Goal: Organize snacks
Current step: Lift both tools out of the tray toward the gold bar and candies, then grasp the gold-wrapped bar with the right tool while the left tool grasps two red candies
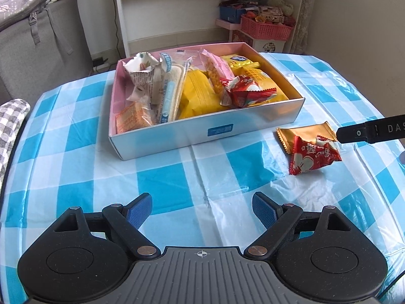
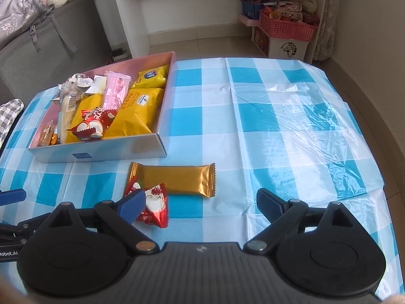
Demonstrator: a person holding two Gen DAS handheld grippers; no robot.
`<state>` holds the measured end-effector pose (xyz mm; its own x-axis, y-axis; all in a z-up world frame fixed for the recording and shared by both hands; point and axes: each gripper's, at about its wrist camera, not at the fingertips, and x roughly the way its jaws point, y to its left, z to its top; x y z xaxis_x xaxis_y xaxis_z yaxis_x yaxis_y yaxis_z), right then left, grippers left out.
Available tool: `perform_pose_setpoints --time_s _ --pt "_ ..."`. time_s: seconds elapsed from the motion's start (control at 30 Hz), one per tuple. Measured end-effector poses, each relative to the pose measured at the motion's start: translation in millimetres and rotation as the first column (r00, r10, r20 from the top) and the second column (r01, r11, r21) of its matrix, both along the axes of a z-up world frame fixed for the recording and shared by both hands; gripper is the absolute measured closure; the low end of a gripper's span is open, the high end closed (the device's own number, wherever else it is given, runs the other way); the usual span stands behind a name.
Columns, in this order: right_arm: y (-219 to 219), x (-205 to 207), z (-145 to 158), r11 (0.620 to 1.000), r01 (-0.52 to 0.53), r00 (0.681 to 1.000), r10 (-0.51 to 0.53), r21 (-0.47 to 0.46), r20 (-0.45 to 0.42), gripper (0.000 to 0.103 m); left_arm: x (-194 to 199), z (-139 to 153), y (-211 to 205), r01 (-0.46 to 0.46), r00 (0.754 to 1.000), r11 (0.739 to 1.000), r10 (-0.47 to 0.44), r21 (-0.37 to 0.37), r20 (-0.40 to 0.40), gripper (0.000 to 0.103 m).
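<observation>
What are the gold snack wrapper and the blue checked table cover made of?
The gold snack wrapper looks like metallised plastic film: shiny, with crimped serrated ends. The blue checked table cover seems to be thin glossy plastic sheet: it wrinkles and throws bright glare.

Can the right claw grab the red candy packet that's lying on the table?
Probably yes. The right claw is open, and the red candy packet lies just by its left finger, on top of the gold snack bar, with nothing covering it.

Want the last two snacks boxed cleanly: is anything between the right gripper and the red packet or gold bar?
Nothing visible. The open right gripper has the red packet by one finger, overlapping the gold bar. Only bare tablecloth lies around them.
</observation>
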<state>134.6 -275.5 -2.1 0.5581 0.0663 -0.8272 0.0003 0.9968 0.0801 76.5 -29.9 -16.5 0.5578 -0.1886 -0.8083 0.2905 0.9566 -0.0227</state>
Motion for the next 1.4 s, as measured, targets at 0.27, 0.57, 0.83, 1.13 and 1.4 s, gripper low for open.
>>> perform_pose_setpoints --time_s 0.27,0.57,0.83,1.13,1.4 --pt "-21 8 -10 0.999 0.028 0.999 -0.027 0.018 -0.022 0.013 3 -3 -44 0.038 0.999 0.996 -0.039 -0.076 -0.011 0.015" --pt "-37 16 -13 0.999 0.017 1.000 -0.016 0.049 -0.020 0.013 10 -9 -97 0.084 0.996 0.983 -0.084 -0.163 0.007 0.017" --pt "-44 19 -17 0.999 -0.027 0.999 0.028 0.045 -0.019 0.013 26 -17 -103 0.026 0.999 0.973 -0.030 -0.230 -0.014 0.026" --pt "-44 19 -21 0.993 -0.109 0.994 0.109 0.048 0.006 0.014 30 -14 -99 0.036 0.999 0.980 -0.039 -0.193 -0.010 0.054" --pt "-17 20 -26 0.965 -0.263 0.964 0.262 0.000 0.039 0.016 29 -10 -69 0.007 1.000 0.993 -0.009 -0.122 -0.019 0.056"
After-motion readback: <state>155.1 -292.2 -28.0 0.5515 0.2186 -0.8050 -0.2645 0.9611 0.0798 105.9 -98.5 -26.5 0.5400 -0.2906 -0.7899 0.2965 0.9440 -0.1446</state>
